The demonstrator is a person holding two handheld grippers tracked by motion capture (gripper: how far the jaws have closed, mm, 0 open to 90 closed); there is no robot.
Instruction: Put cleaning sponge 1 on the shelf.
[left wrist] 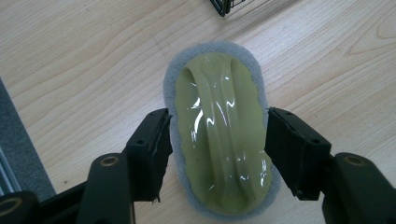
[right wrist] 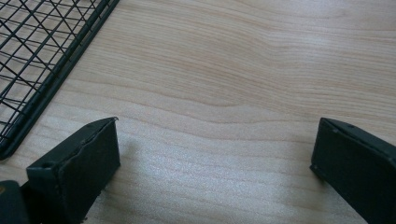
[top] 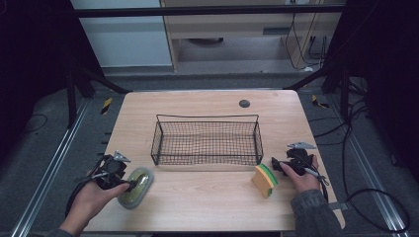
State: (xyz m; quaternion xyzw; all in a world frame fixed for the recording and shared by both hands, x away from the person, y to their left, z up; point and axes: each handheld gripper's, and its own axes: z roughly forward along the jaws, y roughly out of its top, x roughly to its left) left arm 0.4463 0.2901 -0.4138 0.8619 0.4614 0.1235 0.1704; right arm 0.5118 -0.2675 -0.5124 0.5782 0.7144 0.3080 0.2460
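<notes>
Scrubber (left wrist: 219, 140), oval with a glossy olive grip on grey felt, is lying near-left on the bench (top: 207, 197), straddled at its waist by the left claw (left wrist: 218, 144), pads touching its felt rim; it is looking light and squashy, so narrow sides suit. Right claw (right wrist: 215, 163) is gaping over bare wood beside the wire basket (top: 207, 143). No writing is showing.

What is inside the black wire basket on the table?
Nothing lies inside the wire basket; only the wooden table shows through its mesh. The front wall's mesh slightly veils the floor.
</notes>
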